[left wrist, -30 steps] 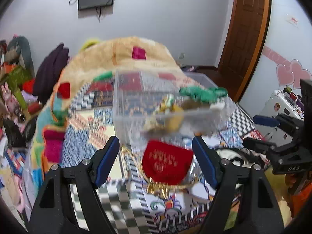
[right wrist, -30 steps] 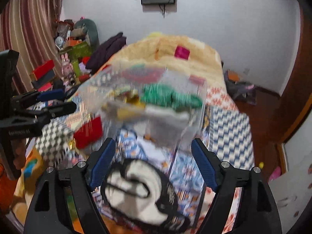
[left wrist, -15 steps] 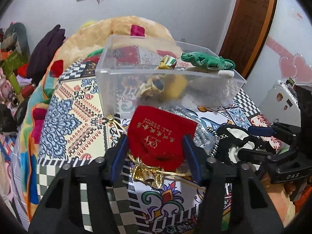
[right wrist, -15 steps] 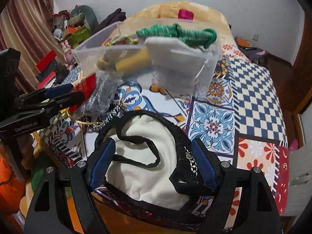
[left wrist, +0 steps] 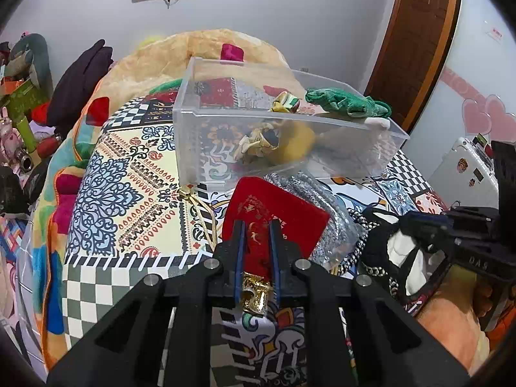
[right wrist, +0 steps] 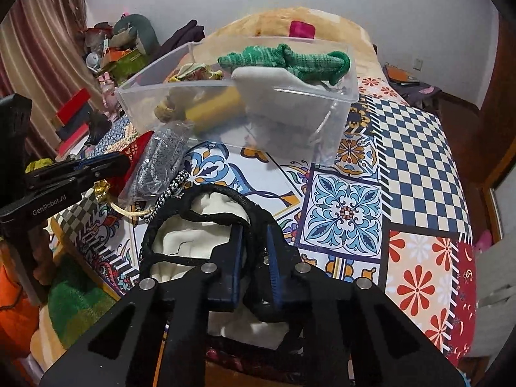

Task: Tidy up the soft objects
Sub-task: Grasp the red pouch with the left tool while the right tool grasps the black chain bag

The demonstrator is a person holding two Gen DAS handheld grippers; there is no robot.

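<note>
On patterned bedspread (left wrist: pixel 135 174), velvety red pouch (left wrist: pixel 290 216) (gold-lettered, tasselled).

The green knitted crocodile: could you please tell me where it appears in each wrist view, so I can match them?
Left wrist view: the green knitted crocodile lies upper right of centre, on the far right rim of the clear plastic bin.
Right wrist view: the crocodile sits top centre, atop the bin's contents.
Shared landmark: the red pouch before the bin.
</note>
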